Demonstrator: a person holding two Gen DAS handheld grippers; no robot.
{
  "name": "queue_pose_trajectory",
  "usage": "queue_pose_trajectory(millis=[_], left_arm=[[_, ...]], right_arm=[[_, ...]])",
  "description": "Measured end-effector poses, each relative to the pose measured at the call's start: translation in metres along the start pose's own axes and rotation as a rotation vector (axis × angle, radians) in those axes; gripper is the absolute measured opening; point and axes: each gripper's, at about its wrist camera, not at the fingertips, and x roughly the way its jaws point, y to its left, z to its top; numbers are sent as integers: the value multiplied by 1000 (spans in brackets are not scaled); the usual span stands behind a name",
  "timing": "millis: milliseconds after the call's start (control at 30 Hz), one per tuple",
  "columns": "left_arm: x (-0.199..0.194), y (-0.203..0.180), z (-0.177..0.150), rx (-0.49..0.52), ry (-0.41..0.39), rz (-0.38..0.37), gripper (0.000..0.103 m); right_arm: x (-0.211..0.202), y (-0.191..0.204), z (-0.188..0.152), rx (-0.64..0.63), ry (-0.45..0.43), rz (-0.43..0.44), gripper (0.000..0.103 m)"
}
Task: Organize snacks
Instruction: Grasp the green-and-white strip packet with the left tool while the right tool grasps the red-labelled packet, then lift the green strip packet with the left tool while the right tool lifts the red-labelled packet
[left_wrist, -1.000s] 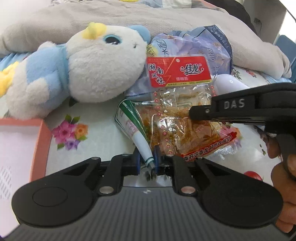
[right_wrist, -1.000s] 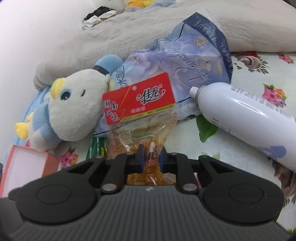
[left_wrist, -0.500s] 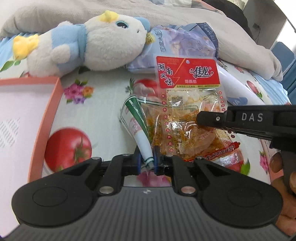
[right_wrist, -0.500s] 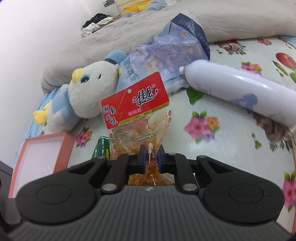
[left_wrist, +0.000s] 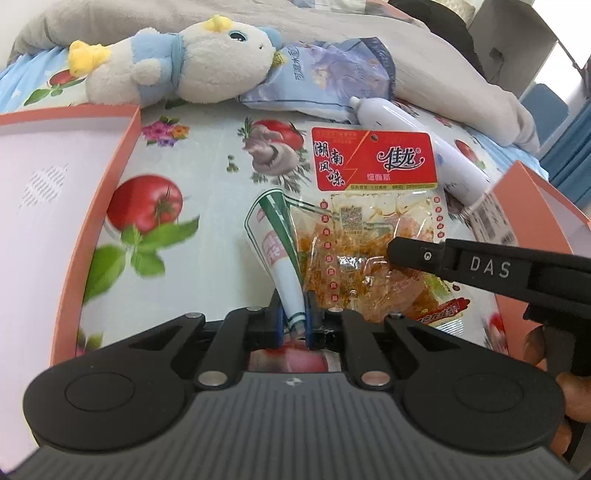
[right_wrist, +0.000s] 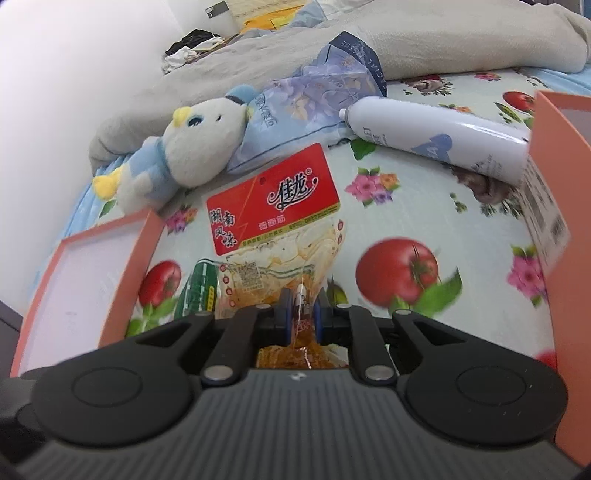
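1. Handling looks easy: the red snack bag (left_wrist: 373, 236) and green packet (left_wrist: 282, 254) are likely light, crinkly, limp and slippery, so pinching a sealed edge seems best.
2. Left gripper (left_wrist: 297, 315) is clamped nearly closed on the green packet's bottom corner.
3. Right gripper (right_wrist: 301, 317) is pinched on the red bag's lower part.
4. Both packs hang above the bedsheet (left_wrist: 207, 158), between two orange boxes (left_wrist: 110, 177).
5. Both grippers sit level, side by side, pointing toward the plush (left_wrist: 177, 68).

Layout over the bedsheet (left_wrist: 207, 177)

We note the snack bag (left_wrist: 373, 206) between two boxes: one box (left_wrist: 55, 206) left, other box (left_wrist: 535, 210) right; plush toy (left_wrist: 177, 66), tissue pack (left_wrist: 332, 77), bottle (left_wrist: 417, 140) behind.
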Motion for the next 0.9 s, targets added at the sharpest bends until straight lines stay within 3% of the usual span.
queue_pose_trajectory(millis=[400,467,533,633,900], left_arm=[[-31,7,-50,-48,48,-78,15],[-34,12,-53,-70,49,-70,31],[-35,17,-55,-89,66,-95,39],[-38,21,-55,-84,79,-99,59],[-41,14,-49,3,102,-85,67]], right_arm=[[-31,-4,-46,61,32,-26,15],[-31,-7,-48,60,39,-32,15],[-30,-9,-47,55,44,-43,14],[-33,-11,-42,68,41,-35,14],[-52,-17,-32,57,13,-80,14]])
